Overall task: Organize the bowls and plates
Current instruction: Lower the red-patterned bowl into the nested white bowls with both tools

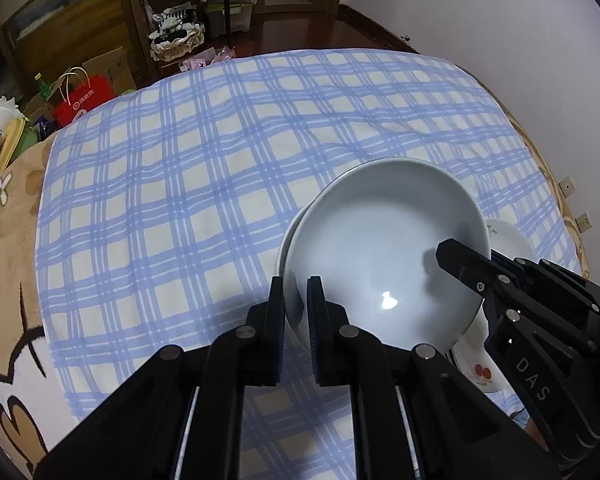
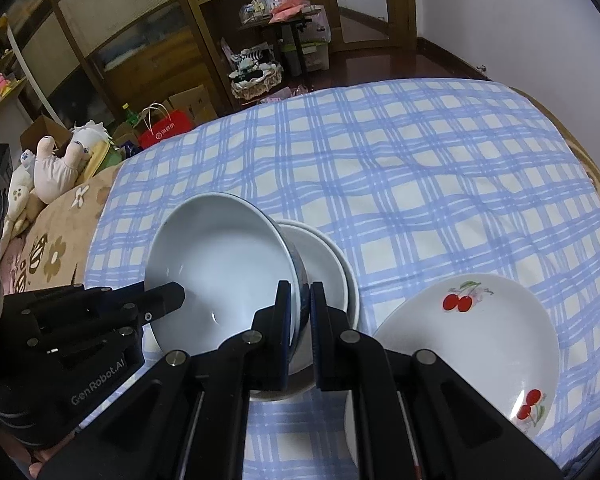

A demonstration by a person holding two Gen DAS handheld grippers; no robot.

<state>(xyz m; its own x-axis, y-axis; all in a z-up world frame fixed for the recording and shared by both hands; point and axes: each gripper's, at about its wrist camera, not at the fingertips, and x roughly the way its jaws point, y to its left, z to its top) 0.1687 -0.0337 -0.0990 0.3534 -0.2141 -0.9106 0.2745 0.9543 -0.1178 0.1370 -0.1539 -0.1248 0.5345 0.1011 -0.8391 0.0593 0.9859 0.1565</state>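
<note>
The pale bowl [image 2: 220,264] hangs tilted over a white bowl [image 2: 328,268] on the checked cloth [image 2: 420,160]. It looks hard, slippery and breakable. Left tongs [image 1: 295,312] and right tongs [image 2: 300,320] pinch opposite rims, beside a cherry plate [image 2: 472,340].

Far side: the checked cloth [image 2: 420,168] lies bare, open to pass
Near middle: pale bowl [image 2: 220,260] with a white dish [image 2: 332,272] just behind it blocks the way
Right: cherry plate [image 2: 480,340] fills the near corner

2 bowls [image 2: 220,264], 1 cherry plate [image 2: 472,344], 2 tools [image 2: 300,312].
</note>
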